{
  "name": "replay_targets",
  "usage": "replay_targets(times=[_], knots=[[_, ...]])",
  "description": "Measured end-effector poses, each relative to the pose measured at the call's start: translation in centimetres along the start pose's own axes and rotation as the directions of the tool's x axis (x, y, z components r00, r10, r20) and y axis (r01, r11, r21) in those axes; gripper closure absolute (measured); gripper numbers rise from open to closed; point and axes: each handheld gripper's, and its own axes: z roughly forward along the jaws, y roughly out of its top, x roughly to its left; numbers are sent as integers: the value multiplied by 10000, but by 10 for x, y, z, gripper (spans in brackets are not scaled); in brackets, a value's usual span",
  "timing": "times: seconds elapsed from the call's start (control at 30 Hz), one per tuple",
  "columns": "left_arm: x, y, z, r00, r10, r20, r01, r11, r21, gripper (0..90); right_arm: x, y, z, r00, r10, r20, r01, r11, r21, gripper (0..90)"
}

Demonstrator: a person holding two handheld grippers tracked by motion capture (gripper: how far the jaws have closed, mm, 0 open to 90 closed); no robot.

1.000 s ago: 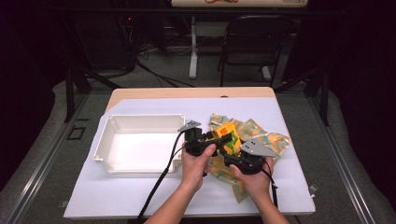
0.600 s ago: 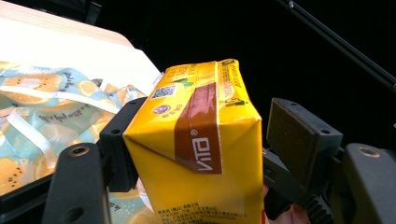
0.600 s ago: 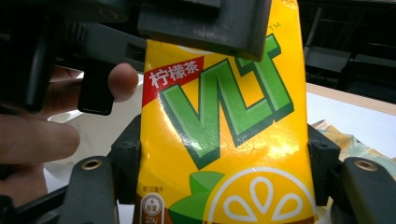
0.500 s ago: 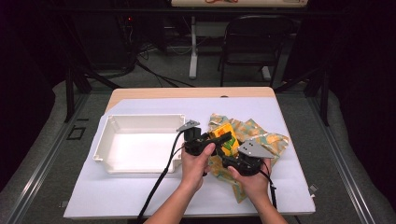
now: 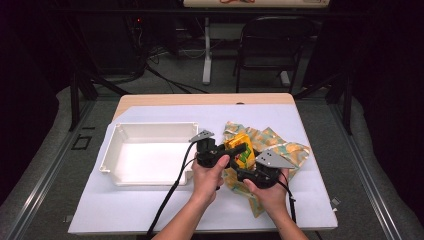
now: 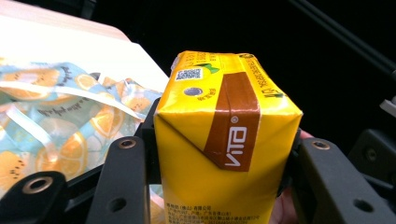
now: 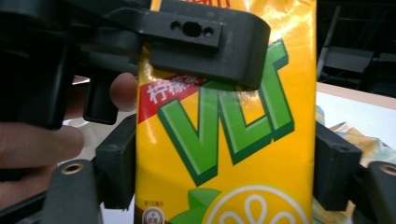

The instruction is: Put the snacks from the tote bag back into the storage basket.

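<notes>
A yellow juice carton [image 5: 241, 150] hangs above the table's middle right, between both grippers. My left gripper [image 5: 234, 151] comes in from the left. Its jaws have just been closing, and in the left gripper view they stand against both sides of the carton [image 6: 224, 126]. My right gripper [image 5: 244, 167] reaches up from below right. Its jaws have just been opening, though in the right gripper view its pads [image 7: 119, 163] still lie against the carton [image 7: 224, 140]. There the left gripper's black finger [image 7: 205, 42] crosses the carton's top.
A white tray [image 5: 112, 150] sits at the left on the white sheet. A crumpled fruit-print bag [image 5: 287, 150] lies under and to the right of the grippers. Black cables trail toward the front edge. A folding chair [image 5: 272, 45] stands beyond the table.
Both hands have stayed in place. The carton sits between the two grippers as before.
</notes>
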Motion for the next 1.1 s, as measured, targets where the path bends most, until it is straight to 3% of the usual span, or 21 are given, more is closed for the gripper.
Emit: replay_targets(times=[0.1,0.23,0.53,0.77,1.1], knots=[[-6,1,-1,9991,364,-210,-366,9993,-86,553,0,0,-3,9999,149,-68,-151,9996,-242,208],[-5,2,-2,9985,487,-250,-487,9988,6,555,-2,3,-8,9985,342,-426,-357,9988,-350,144],[-4,6,-9,9959,779,-450,-785,9968,-123,557,-5,6,-14,9981,54,-616,-50,10000,71,110],[-7,8,-16,9900,1233,-688,-1242,9922,-86,558,-12,3,-25,9973,-50,-727,81,9991,418,93],[-5,11,-34,9845,1518,-878,-1537,9880,-148,559,-22,-6,-31,9975,430,-568,-408,9984,398,91]])
